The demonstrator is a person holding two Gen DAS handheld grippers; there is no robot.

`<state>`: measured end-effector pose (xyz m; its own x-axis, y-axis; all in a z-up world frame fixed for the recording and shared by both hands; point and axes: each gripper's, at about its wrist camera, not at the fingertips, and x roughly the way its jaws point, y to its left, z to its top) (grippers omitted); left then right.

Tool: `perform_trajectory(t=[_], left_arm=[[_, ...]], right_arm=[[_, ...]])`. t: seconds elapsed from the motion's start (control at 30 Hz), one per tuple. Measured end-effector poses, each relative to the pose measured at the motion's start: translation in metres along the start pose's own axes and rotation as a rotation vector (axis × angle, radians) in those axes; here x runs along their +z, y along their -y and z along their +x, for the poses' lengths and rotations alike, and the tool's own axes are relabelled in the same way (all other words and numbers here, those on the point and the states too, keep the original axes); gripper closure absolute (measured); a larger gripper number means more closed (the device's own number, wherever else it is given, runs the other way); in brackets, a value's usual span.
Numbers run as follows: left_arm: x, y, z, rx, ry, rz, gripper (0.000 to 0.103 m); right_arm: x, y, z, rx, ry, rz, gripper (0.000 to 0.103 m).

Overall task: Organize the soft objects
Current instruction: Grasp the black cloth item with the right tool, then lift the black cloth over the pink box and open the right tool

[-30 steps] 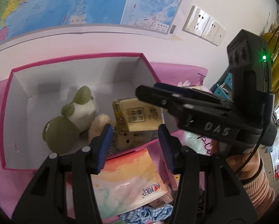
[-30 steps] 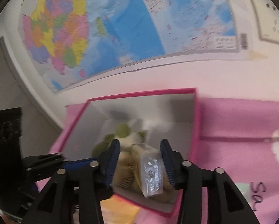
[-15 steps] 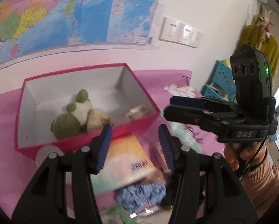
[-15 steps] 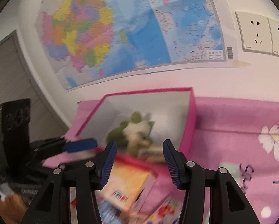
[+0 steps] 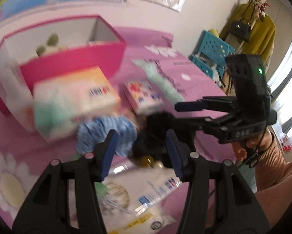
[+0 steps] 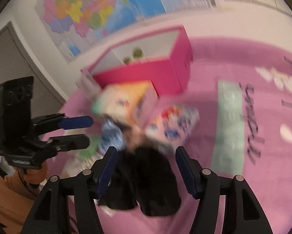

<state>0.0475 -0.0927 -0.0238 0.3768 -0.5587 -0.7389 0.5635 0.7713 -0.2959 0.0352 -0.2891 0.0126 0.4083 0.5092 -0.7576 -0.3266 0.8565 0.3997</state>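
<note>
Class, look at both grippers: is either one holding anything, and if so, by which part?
Nothing is held. The left gripper and right gripper are both open above the black fuzzy item.

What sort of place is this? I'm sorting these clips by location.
Probably a room in a home: a wall map, a yellow garment hanging on a rack, and a pink daisy-print cloth covering the work surface.

Lighting: bright, even daylight; window (image 5: 288,89) at right edge overexposed. Heavy motion blur both views. Fisheye bending, dark vignette corners.
</note>
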Motion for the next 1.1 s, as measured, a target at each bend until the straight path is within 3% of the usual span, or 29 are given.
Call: perform_trajectory(t=[0.13, 0.4, 0.47, 0.53, 0.7, 1.1], left_arm=[[-0.010, 0.004, 0.009, -0.018, -0.032, -0.013, 0.049], [-0.014, 0.002, 0.022, -0.042, -0.082, -0.043, 0.049], [-0.015, 0.001, 0.027, -0.055, -0.093, -0.053, 0.049], [-0.016, 0.000, 0.032, -0.068, -0.108, -0.068, 0.049], [-0.015, 0.000, 0.035, -0.097, -0.105, -0.083, 0.049], [-0.004, 0.012, 0.008, -0.115, -0.016, -0.044, 0.061]], right_arm=[[-0.012, 0.005, 0.011, -0.002, -0.026, 0.030, 0.032], [-0.015, 0.001, 0.026, 0.022, -0.036, 0.034, 0.032], [-0.017, -0.002, 0.028, 0.017, -0.039, 0.024, 0.038], [-0.018, -0.002, 0.026, 0.029, -0.035, 0.020, 0.062], [-0.021, -0.006, 0.017, 0.030, -0.006, 0.005, 0.083], [-0.006, -0.034, -0.019, 0.117, 0.103, -0.045, 0.089]])
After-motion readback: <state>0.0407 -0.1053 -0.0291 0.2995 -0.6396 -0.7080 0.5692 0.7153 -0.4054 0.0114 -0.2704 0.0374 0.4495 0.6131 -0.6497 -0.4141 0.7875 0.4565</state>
